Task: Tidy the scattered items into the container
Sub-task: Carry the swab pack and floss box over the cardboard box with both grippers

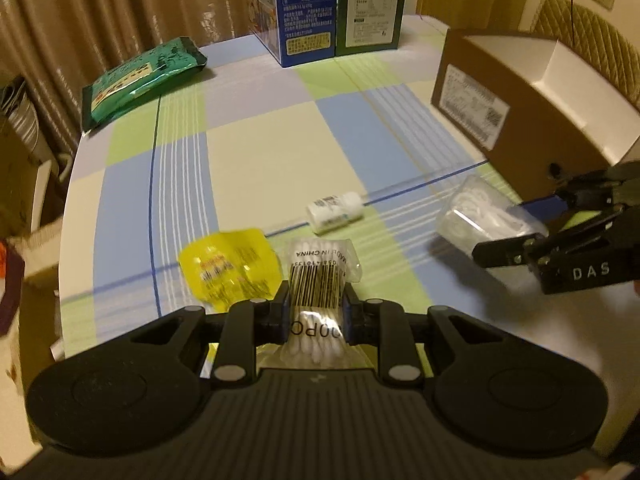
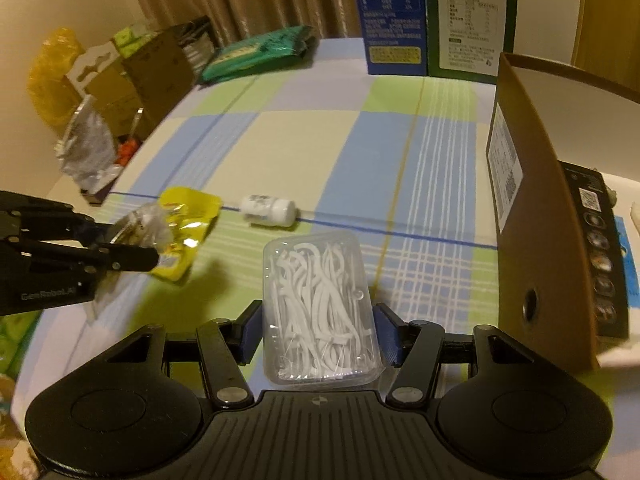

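Note:
My left gripper (image 1: 316, 304) is shut on a clear bag of cotton swabs (image 1: 318, 276) with a barcode, held just above the checked tablecloth. A yellow sachet (image 1: 230, 270) lies on the cloth just left of it. Farther off, a small white bottle (image 1: 334, 212) lies on its side. In the right wrist view, my right gripper (image 2: 320, 320) is shut on a clear box of white floss picks (image 2: 318, 304), raised off the table. The brown cardboard box (image 2: 532, 184) stands open-topped to the right, close to the right gripper.
A green packet (image 1: 140, 80) lies at the table's far left corner. A blue carton (image 1: 304, 8) and a green carton (image 1: 372, 4) stand along the far edge. A black printed box (image 2: 600, 252) sits behind the cardboard box. Bags and boxes (image 2: 100, 92) crowd the floor past the left edge.

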`<state>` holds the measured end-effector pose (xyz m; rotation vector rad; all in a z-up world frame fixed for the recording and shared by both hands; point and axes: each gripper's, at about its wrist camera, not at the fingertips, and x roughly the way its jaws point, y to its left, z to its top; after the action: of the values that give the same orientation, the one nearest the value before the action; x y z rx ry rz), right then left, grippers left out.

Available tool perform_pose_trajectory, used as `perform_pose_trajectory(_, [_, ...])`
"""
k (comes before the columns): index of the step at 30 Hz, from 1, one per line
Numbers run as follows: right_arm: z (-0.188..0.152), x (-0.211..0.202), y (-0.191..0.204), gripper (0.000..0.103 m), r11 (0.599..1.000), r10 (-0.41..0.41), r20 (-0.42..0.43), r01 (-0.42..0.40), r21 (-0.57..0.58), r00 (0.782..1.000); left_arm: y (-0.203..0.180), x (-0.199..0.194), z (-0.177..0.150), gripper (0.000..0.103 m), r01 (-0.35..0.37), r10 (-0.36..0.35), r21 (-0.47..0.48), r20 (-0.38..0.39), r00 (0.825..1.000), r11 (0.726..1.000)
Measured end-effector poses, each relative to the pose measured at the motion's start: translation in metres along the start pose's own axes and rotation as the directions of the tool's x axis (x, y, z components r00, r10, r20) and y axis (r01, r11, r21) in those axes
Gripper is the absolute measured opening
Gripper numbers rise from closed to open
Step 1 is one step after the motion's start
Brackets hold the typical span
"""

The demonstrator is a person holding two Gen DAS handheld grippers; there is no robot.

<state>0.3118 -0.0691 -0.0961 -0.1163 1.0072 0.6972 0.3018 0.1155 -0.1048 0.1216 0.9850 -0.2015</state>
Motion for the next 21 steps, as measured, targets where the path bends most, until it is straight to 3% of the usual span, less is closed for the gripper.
perform_pose_trajectory(10, [-0.024, -0.059, -0.007, 0.055, 0.999, 0.034, 0.044, -0.034, -0.008, 0.998, -0.052, -0.048, -0.010, 0.020, 0.064, -0.062, -0.022, 0.054, 0.997, 0.998])
perform_pose_trajectory(21, [-0.041, -0.123, -0.057, 0.055, 0.998, -0.040, 0.109, 0.035, 0.045, 0.993, -0.119, -0.062, 0.008, 0.020, 0.107, -0.110, 0.032, 0.101, 0.989, 0.994])
